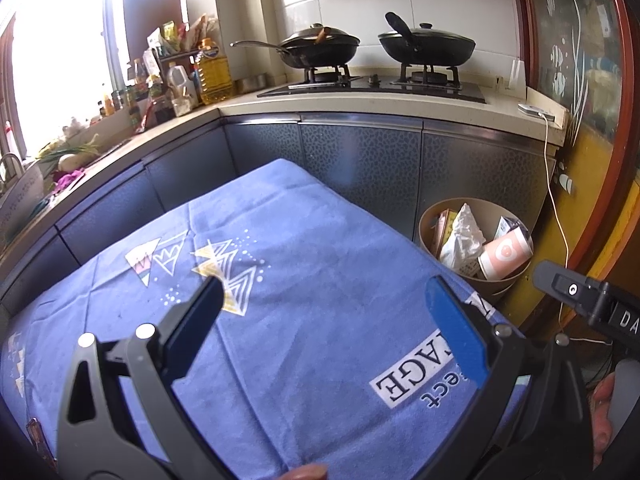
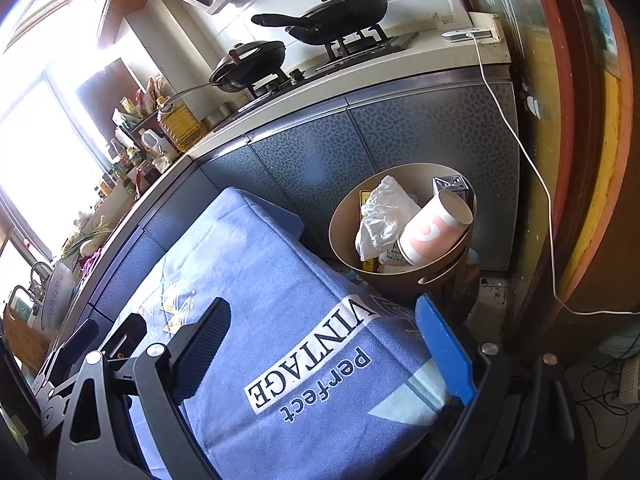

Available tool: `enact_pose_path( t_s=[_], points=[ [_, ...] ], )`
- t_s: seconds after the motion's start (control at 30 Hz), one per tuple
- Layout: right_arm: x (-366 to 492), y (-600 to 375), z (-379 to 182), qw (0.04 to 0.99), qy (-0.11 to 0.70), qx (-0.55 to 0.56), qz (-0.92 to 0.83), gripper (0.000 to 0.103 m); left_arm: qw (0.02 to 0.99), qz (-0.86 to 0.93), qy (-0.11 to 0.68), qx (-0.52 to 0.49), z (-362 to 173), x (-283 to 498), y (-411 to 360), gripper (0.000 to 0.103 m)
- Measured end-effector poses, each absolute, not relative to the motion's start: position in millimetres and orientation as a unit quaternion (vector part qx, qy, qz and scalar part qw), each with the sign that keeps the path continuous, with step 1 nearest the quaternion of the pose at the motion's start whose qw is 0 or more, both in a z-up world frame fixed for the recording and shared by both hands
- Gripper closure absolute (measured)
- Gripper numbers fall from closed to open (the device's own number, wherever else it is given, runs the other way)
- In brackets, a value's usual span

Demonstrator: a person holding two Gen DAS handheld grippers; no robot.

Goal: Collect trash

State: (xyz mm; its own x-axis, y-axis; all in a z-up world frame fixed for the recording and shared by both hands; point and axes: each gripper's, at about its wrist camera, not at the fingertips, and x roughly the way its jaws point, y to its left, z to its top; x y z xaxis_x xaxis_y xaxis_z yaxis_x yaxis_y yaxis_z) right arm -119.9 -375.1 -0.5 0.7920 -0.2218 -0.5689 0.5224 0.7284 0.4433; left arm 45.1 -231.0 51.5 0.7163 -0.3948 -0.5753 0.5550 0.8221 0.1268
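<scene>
- Left wrist view: the left claw point(image 1: 326, 312) hangs spread wide and empty above the blue cloth point(image 1: 304, 240) covering the table. The tan bin point(image 1: 430, 220) stands beside the table's far right corner, holding a pink paper cup point(image 1: 506, 256) and a crumpled white bag point(image 1: 464, 236).
- Right wrist view: the right claw point(image 2: 324, 326) is likewise wide, gripping nothing, above the cloth's "VINTAGE" print point(image 2: 316, 354). The bin sits just beyond, against the grey cabinets point(image 2: 400, 136).

"perfect VINTAGE" on the blue tablecloth point(image 2: 304, 380); "DA" on the right gripper point(image 1: 624, 318).
</scene>
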Motion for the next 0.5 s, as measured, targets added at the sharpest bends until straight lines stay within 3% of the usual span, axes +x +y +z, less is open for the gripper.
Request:
enact_pose_path(
  t_s=[0.5],
  points=[
    [-119.9,-376.3,-0.9,0.896,0.247,0.304,-0.208,0.011,0.911,-0.261,0.279,0.153,46.3,43.6,-233.4,0.006]
  ],
)
